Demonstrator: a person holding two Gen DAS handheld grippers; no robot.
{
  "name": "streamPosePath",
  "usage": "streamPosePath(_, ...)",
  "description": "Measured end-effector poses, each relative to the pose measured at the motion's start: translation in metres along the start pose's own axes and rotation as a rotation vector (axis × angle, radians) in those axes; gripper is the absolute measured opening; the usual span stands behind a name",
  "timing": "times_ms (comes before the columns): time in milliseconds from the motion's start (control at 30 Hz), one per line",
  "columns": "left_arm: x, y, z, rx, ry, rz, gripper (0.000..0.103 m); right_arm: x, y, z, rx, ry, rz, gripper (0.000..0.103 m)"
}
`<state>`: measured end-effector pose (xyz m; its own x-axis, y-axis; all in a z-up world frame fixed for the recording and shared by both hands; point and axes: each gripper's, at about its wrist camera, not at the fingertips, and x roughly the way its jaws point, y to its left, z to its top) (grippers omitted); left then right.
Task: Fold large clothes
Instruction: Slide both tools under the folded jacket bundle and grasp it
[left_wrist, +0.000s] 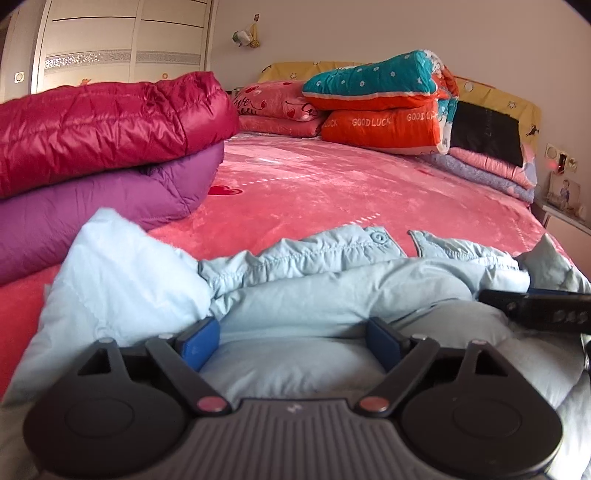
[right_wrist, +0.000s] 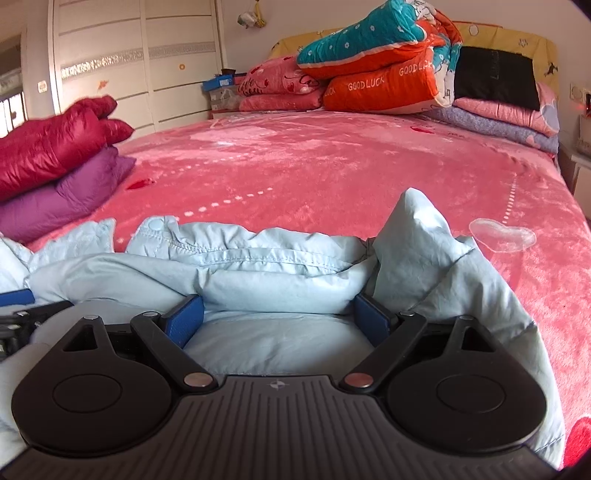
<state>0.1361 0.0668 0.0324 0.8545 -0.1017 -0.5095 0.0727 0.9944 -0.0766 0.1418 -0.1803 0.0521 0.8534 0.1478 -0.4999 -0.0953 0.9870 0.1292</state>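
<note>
A pale blue puffer jacket (left_wrist: 332, 288) lies bunched at the near edge of the pink bed (left_wrist: 332, 184). My left gripper (left_wrist: 291, 343) rests on it with jaws spread wide. A puffy fold sits between the blue pads (left_wrist: 197, 343) without being pinched. In the right wrist view the same jacket (right_wrist: 258, 258) fills the foreground. My right gripper (right_wrist: 277, 321) is likewise spread wide over a thick fold, with its pads (right_wrist: 184, 325) at the fold's sides. Each gripper shows at the edge of the other's view: the right gripper (left_wrist: 539, 306) and the left gripper (right_wrist: 18, 314).
A folded crimson jacket (left_wrist: 103, 122) lies on a folded purple one (left_wrist: 92, 206) at the left of the bed. Stacked quilts (left_wrist: 384, 107) and pillows (left_wrist: 280, 99) sit at the headboard. A white wardrobe (left_wrist: 110, 37) stands at the back left and a nightstand (left_wrist: 565, 221) at the right.
</note>
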Motion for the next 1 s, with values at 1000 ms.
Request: streamPosePath(1000,-0.096,0.131,-0.010,-0.508,0.111,-0.147,0.102,-0.100,-0.165,-0.051,0.689,0.093,0.274,0.103)
